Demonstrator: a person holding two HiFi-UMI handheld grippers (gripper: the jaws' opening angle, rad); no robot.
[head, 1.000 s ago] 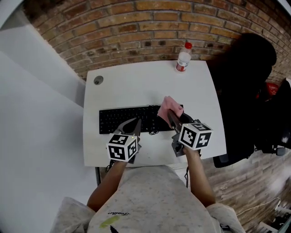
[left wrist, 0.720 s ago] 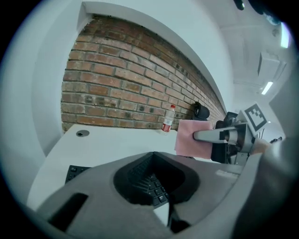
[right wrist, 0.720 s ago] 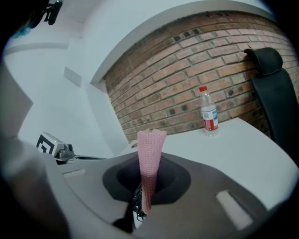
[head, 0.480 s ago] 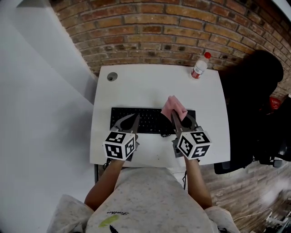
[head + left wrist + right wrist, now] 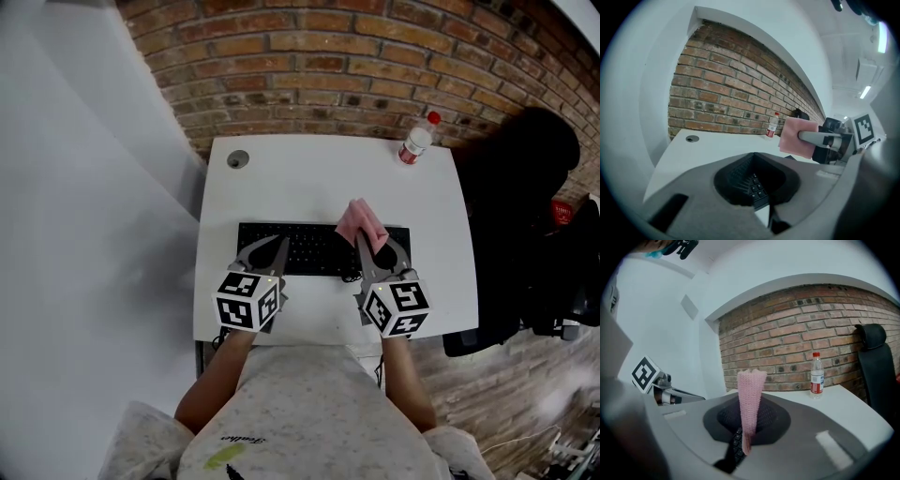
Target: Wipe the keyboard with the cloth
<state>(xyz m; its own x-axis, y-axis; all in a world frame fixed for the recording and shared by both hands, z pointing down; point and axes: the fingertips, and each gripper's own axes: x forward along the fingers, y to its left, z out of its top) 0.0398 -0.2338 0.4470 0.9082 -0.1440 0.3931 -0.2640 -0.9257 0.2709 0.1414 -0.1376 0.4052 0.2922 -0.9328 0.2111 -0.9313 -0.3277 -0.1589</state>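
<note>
A black keyboard [image 5: 305, 249] lies across the near half of the white table [image 5: 309, 178]. My right gripper [image 5: 363, 240] is shut on a pink cloth [image 5: 359, 223], which stands up over the keyboard's right part. In the right gripper view the cloth [image 5: 751, 404] hangs pinched between the jaws, with keys [image 5: 737, 446] showing below it. My left gripper [image 5: 268, 251] is shut with nothing in it, over the keyboard's left part. The left gripper view shows keys [image 5: 755, 186] through the hollow of its jaws, and the cloth [image 5: 797, 137] to the right.
A plastic bottle [image 5: 415, 141] with a red cap stands at the table's far right corner. A round cable grommet [image 5: 238, 159] sits at the far left. A black chair [image 5: 525, 197] stands right of the table, a brick wall [image 5: 328, 66] behind it.
The head view has shifted. Both grippers have drifted slightly left along the keyboard, and the right one still holds the cloth.
</note>
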